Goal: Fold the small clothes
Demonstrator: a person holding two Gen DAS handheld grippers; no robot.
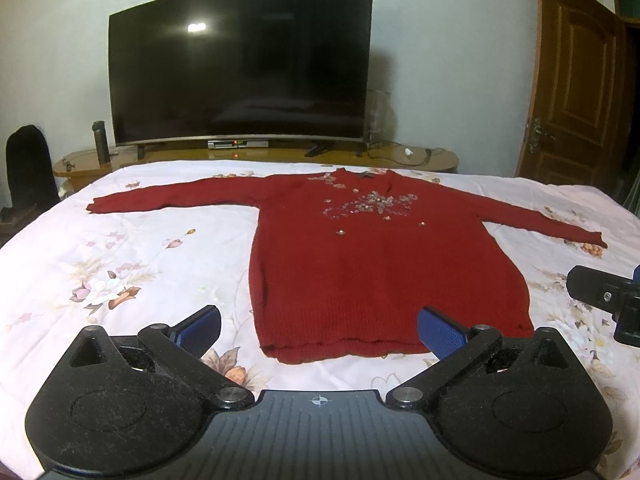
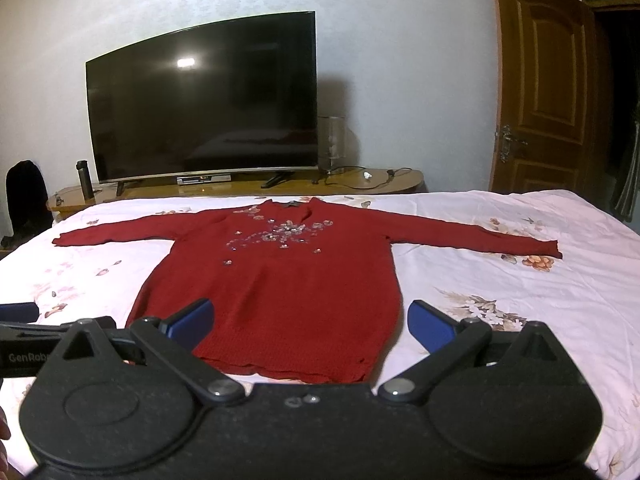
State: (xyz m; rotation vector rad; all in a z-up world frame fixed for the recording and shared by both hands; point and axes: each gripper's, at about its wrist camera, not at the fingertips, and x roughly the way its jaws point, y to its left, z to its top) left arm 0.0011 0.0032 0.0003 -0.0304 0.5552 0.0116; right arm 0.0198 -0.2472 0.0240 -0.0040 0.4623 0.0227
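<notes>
A dark red knitted sweater point(image 1: 376, 264) with beaded flowers on the chest lies flat, face up, on the floral bedspread point(image 1: 120, 264), both sleeves spread sideways and its hem nearest me. My left gripper point(image 1: 318, 330) is open and empty, just above the hem's left part. The sweater also shows in the right wrist view point(image 2: 280, 292). My right gripper point(image 2: 310, 326) is open and empty, over the hem's right part; part of it shows at the right edge of the left wrist view.
Beyond the bed stands a low wooden TV stand point(image 1: 420, 158) with a large dark TV point(image 1: 240, 68), a set-top box, a dark flask point(image 1: 100, 142) and cables. A wooden door point(image 1: 572, 80) stands at the right. A dark chair point(image 1: 28, 168) is at the left.
</notes>
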